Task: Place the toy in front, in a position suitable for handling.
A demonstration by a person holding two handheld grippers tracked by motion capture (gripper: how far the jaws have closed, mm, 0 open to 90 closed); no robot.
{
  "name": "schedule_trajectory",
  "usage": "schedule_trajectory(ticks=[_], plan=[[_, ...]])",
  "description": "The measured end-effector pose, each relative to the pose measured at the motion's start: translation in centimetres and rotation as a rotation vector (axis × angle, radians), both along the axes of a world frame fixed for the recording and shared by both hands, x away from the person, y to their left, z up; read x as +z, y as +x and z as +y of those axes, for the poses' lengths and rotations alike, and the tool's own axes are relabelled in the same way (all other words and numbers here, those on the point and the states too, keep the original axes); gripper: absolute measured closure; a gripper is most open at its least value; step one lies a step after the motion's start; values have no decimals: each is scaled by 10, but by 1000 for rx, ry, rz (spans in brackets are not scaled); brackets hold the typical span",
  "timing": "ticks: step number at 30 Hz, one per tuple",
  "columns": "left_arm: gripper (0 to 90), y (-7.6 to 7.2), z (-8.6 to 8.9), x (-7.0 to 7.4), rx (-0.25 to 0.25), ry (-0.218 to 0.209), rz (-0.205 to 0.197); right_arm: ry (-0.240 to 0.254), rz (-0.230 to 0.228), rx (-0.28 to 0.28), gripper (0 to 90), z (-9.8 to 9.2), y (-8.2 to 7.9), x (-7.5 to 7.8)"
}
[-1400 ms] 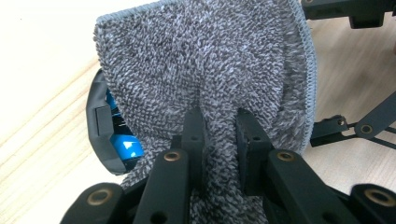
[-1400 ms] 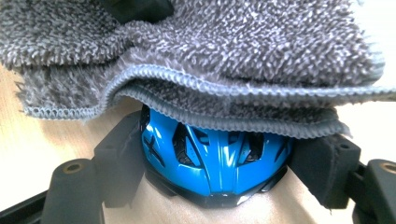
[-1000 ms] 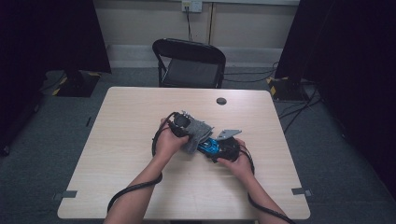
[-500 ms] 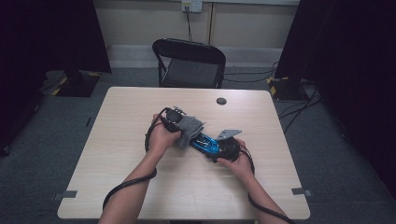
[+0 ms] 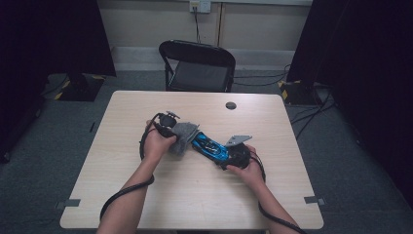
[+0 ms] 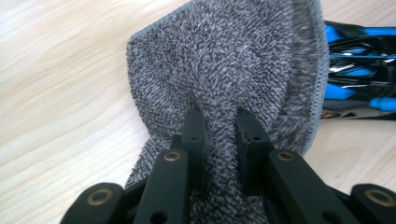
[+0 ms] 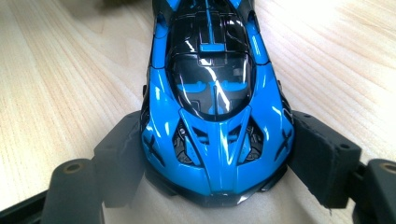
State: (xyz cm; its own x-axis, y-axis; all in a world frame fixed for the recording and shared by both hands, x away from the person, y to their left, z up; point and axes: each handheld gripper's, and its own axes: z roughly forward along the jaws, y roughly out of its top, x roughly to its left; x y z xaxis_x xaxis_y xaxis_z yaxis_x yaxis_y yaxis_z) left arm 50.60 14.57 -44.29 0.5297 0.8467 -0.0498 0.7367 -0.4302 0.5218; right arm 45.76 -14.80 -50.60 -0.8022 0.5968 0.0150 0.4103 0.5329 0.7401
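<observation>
Fingers (image 6: 219, 135) of left gripper pinch grey cloth (image 6: 224, 60); right fingers (image 7: 215, 158) clamp blue toy car (image 7: 212, 93); high view too small, contact probably cloth-on-car.

No legible text, label, brand or number on anything in these views.

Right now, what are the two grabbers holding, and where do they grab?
Left gripper pinches a bunched fold of the fuzzy grey cloth. Right gripper clamps the shiny blue toy car by both sides at one end.
</observation>
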Motion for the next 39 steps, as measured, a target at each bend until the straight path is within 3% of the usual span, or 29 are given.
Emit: schedule_trajectory(ticks=[3, 4, 9, 16, 18, 24, 29, 32, 39], plan=[[764, -1, 8, 4, 16, -7, -9, 0, 0, 0, 250, 0, 0, 0], [764, -4, 14, 8, 21, -31, -21, 0, 0, 0, 250, 0, 0, 0], [764, -11, 12, 18, -8, -56, -47, 0, -1, 0, 250, 0, 0, 0], [762, -23, -17, 28, -93, -114, -85, 0, -1, 0, 250, 0, 0, 0], [763, -28, -33, 28, -130, -138, -88, 0, -1, 0, 250, 0, 0, 0], [762, -34, -60, 24, -195, -133, -87, 0, 0, 2, 249, 0, 0, 0], [761, -41, -88, 16, -257, -105, -80, -1, 0, 2, 250, 0, 0, 0], [762, -42, -96, 12, -274, -108, -69, 0, 0, 1, 250, 0, 0, 0], [761, -43, -110, 7, -318, -69, -60, 0, -1, 1, 249, 0, 0, 0]])
